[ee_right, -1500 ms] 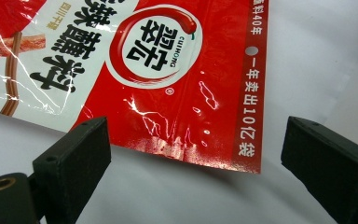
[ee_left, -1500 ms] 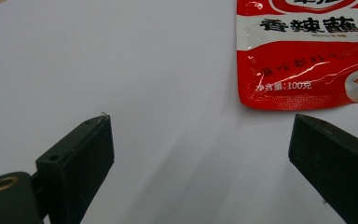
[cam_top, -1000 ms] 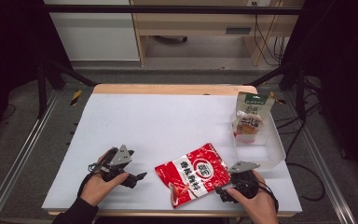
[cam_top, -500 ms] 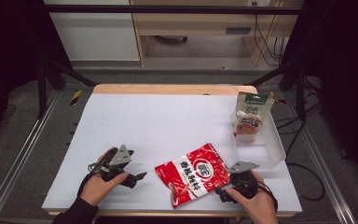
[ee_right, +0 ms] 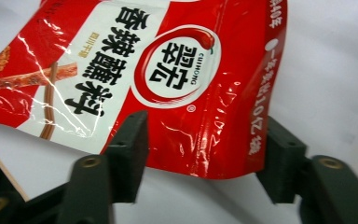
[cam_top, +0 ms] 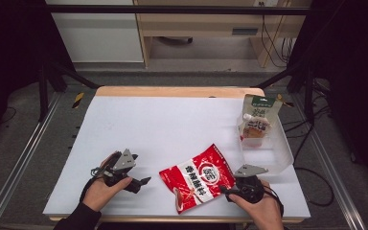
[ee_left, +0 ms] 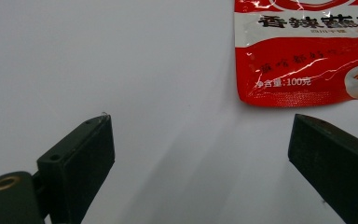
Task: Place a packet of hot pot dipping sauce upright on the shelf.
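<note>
A red seasoning pouch [cam_top: 199, 176] with a white round logo lies flat near the table's front edge. My right gripper [cam_top: 225, 189] is at the pouch's right end. In the right gripper view its jaws stand apart on either side of the pouch [ee_right: 177, 79], whose near edge sits slightly raised between them; the right gripper [ee_right: 205, 140] is open. My left gripper [cam_top: 143, 182] rests on the table left of the pouch and points at it. In the left gripper view the left gripper [ee_left: 203, 122] is wide open over bare table, with the pouch's corner [ee_left: 303, 56] just ahead.
A clear plastic bin [cam_top: 278, 148] stands at the table's right edge, with a green and white pouch [cam_top: 256, 120] upright in its far end. The white table top [cam_top: 163, 120] is bordered by a wooden strip at the back.
</note>
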A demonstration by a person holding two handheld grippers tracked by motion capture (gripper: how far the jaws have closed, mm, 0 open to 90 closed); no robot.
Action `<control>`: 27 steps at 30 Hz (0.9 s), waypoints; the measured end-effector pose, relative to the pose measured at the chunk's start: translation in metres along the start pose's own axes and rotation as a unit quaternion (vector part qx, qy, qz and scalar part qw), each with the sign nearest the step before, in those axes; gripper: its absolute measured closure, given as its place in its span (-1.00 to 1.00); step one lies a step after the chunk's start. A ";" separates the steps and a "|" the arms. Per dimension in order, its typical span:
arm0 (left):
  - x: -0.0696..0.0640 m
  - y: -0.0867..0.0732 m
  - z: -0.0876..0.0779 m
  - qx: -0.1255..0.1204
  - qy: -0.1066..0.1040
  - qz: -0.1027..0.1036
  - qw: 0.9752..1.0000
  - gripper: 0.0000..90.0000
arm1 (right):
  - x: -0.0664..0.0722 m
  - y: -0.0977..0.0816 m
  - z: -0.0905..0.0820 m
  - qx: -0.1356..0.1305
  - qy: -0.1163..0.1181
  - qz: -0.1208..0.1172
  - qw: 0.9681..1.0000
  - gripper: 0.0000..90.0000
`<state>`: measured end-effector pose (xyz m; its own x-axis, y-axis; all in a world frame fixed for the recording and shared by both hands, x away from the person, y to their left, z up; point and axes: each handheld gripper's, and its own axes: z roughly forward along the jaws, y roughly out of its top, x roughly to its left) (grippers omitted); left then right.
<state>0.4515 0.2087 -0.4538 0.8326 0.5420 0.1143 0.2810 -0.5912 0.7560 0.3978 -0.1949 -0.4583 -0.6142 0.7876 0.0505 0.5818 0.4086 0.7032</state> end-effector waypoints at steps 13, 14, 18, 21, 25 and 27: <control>0.000 0.000 0.001 0.003 0.001 -0.001 1.000 -0.84 | 0.003 0.007 -0.005 -0.025 -0.018 -0.005 0.999 0.92; -0.001 0.000 0.001 0.003 0.001 0.000 1.000 -0.84 | 0.005 0.008 -0.005 -0.029 -0.022 -0.013 0.999 0.99; -0.001 0.000 0.002 0.003 0.000 0.000 1.000 -0.84 | 0.010 0.016 -0.007 -0.041 -0.027 -0.024 0.998 1.00; -0.001 -0.001 0.002 0.004 0.000 0.000 1.000 -0.83 | 0.012 0.023 -0.008 -0.049 -0.033 -0.036 0.998 1.00; 0.000 -0.001 0.001 0.004 0.002 0.000 1.000 -0.84 | 0.017 0.038 -0.005 -0.047 -0.037 -0.068 0.996 1.00; 0.001 -0.001 0.001 0.001 0.003 -0.003 1.000 -0.84 | 0.019 0.052 -0.003 -0.052 -0.037 -0.083 0.994 1.00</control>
<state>0.4523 0.2094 -0.4548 0.8281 0.5488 0.1143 0.2864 -0.5894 0.7553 0.4151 -0.1602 -0.4192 -0.6535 0.7469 -0.1228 0.4151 0.4893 0.7670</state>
